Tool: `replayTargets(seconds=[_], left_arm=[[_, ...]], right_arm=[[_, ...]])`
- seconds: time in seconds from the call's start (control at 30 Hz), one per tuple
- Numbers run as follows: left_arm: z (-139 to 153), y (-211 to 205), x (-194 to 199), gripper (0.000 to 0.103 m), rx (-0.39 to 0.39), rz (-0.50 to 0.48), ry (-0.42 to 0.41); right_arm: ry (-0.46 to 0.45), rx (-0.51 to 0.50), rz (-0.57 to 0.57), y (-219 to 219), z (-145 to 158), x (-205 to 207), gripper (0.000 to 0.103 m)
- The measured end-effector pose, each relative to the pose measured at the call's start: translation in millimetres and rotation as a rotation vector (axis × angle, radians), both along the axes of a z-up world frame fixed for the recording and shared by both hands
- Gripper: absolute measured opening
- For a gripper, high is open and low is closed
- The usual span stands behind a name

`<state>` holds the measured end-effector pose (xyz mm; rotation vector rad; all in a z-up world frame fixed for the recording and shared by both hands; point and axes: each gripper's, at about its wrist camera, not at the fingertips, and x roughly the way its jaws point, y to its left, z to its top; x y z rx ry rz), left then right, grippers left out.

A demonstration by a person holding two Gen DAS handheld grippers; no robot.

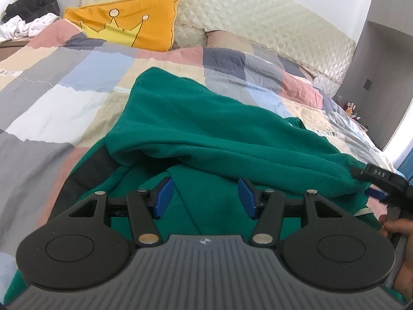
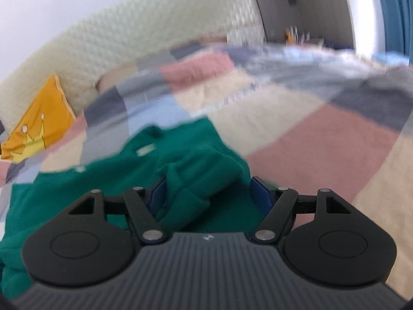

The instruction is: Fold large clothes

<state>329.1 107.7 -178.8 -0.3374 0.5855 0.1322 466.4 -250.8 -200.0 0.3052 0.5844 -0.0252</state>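
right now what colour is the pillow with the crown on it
Orange-yellow, with a paler yellow crown outlined in black; the pillow shows best in the left wrist view.

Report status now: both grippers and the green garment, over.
Left gripper open, empty, above green fleece garment. Right gripper open around bunched garment fold. Yellow crown pillow apart, nothing blocking.

We find the garment point(image 1: 206, 134) spread on the quilt point(image 1: 64, 98), which covers the bed. A folded-over part of it lies across the lower layer. Our left gripper point(image 1: 205, 197) hangs over that lower layer, jaws apart, fabric beneath them. At the garment's right edge sits our right gripper point(image 2: 206, 196), a bunched fold between its fingers. Behind the garment a cushion point(image 1: 124, 23) leans on the headboard point(image 1: 258, 18). Far left, beyond the quilt, a clothes heap point(image 1: 25, 13).
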Motion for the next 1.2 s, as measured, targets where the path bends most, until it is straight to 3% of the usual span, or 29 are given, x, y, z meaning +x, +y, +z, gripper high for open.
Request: replayTargets(seconds=[0.2, 0.37, 0.53, 0.9, 1.2], left_arm=[[-7.6, 4.5, 4.1, 0.061, -0.050, 0.004, 0.031], [-3.9, 1.0, 2.4, 0.061, -0.042, 0.003, 0.030], [7.2, -5.3, -7.3, 0.061, -0.031, -0.003, 0.014], [72.2, -14.7, -70.7, 0.061, 0.038, -0.016, -0.076], [130.6, 41.9, -148.2, 0.062, 0.041, 0.028, -0.070]], right_arm=[[0.022, 0.028, 0.035, -2.6, 0.7, 0.5, 0.072], [0.035, 0.076, 0.058, -16.9, 17.7, -19.1, 0.072], [0.046, 0.052, 0.115, -24.4, 39.3, -43.0, 0.072], [0.084, 0.088, 0.175, -55.9, 74.5, -120.6, 0.072], [0.200, 0.080, 0.296, -103.6, 101.6, -154.5, 0.072]])
